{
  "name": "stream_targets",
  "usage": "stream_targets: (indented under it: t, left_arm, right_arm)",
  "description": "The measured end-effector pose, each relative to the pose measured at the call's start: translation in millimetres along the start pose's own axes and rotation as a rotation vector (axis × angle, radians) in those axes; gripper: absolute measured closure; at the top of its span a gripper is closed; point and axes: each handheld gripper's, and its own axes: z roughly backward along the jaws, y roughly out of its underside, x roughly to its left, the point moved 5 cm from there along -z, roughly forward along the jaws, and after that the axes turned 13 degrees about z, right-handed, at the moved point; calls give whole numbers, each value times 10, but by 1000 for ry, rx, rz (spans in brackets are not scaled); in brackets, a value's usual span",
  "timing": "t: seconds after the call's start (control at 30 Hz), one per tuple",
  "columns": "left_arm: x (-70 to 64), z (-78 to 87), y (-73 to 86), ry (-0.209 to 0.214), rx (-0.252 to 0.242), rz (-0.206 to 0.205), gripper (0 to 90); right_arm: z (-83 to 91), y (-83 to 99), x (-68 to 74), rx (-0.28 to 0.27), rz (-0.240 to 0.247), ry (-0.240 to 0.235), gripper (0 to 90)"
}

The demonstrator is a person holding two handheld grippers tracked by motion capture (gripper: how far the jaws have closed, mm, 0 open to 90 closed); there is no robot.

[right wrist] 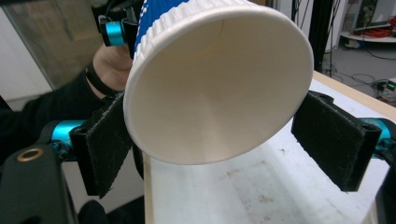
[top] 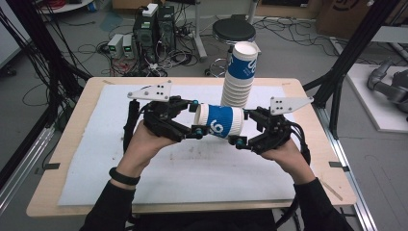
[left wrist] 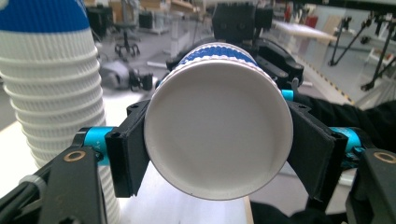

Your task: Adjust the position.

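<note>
A single paper cup, white with a blue ribbed sleeve, lies on its side in the air above the middle of the bench, held between the two tools. In the high view its closed base points toward nine o'clock and its open mouth toward three o'clock.

The left hand-held gripper comes in from nine o'clock and is clenched on the base end: in the left gripper view the black pads press against both sides of the cup's round white bottom.

The right hand-held gripper comes in from three o'clock at the mouth end. In the right gripper view the cup's open rim sits between its jaws; the pad at nine o'clock touches the rim, while the pad at three o'clock stands just apart from it, so this grip is released.

A tall stack of cups of the same kind stands upright on the white mat at twelve o'clock of the held cup, just behind it and leaning slightly. In the left gripper view the stack rises at nine o'clock, near the left jaw.

Beyond the bench, at twelve o'clock, a black stool stands on the floor.
</note>
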Motion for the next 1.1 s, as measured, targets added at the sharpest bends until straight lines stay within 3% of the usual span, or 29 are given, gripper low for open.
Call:
stream_targets:
  t: [0.17, 0.37, 0.8, 1.1]
  left_arm:
    - [3, -4, 1, 8, -22, 3, 292]
    - [3, -46, 29, 12, 7, -3, 294]
    - [-7, -63, 86, -46, 130, -24, 240]
    - [-43, -46, 90, -49, 201, -39, 226]
  right_arm:
    - [-14, -6, 1, -24, -17, -4, 142]
    - [-9, -4, -9, -32, -23, -14, 170]
    - [18, 32, -11, 25, 14, -28, 202]
    - [-18, 64, 12, 72, 22, -54, 203]
